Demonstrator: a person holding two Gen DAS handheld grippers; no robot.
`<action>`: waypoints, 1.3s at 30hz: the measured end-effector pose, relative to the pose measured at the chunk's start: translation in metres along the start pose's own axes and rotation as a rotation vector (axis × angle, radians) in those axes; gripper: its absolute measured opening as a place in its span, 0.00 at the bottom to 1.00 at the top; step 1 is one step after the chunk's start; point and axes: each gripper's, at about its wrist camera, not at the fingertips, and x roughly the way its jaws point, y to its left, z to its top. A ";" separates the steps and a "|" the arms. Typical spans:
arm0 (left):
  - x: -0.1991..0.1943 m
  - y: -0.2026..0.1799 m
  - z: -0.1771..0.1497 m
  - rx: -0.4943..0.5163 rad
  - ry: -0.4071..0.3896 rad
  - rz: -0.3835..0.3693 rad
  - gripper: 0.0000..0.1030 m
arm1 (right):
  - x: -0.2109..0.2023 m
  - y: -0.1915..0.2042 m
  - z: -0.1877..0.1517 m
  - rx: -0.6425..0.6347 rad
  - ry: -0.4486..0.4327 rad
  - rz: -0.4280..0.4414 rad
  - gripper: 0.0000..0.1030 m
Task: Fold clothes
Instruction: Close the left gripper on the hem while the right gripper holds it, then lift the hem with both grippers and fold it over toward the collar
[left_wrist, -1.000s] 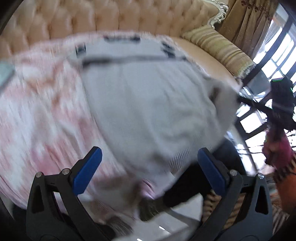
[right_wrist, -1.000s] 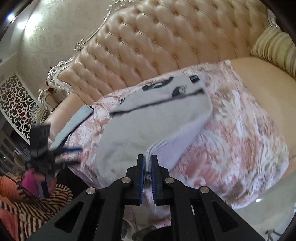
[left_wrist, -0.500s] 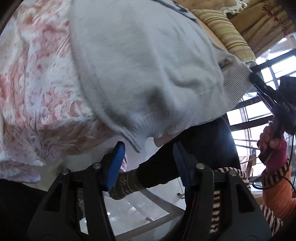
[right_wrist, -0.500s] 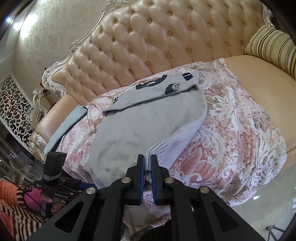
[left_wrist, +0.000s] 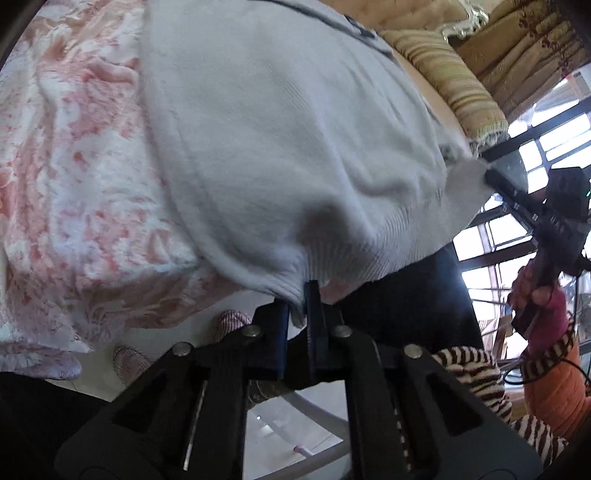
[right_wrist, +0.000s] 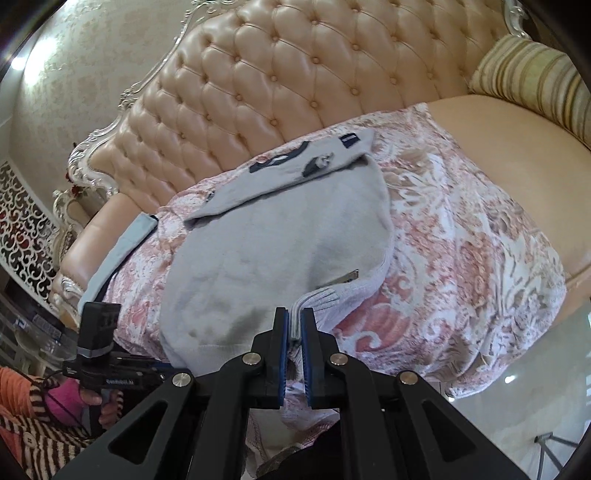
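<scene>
Home living room — tufted sofa (right_wrist: 258, 92), striped cushion (right_wrist: 532, 74), curtains (left_wrist: 524, 40), floral throw (right_wrist: 461, 240)

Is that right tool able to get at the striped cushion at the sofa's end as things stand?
Probably not right away: the right tool is shut on the grey sweater's ribbed hem, and the striped cushion lies far across the pink blanket. Nothing blocks the path otherwise.

Tufted sofa (right_wrist: 258, 85), striped cushion (right_wrist: 532, 70), window (left_wrist: 532, 155)

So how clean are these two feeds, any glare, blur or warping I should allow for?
Left wrist view: windows at right blow out to white, the sweater near the lens is soft. Right wrist view: evenly lit and sharper, a glare spot on the floor; fisheye bends the sofa back, dark corners.
</scene>
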 end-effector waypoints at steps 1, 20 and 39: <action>0.003 0.002 0.003 0.000 -0.001 -0.002 0.08 | 0.001 -0.002 -0.001 0.009 0.004 -0.001 0.10; 0.005 0.004 0.006 0.011 -0.006 -0.018 0.08 | 0.024 -0.064 -0.044 0.211 0.099 -0.020 0.56; -0.016 -0.002 0.002 0.012 -0.038 -0.044 0.07 | 0.013 -0.058 -0.043 0.219 0.043 0.047 0.06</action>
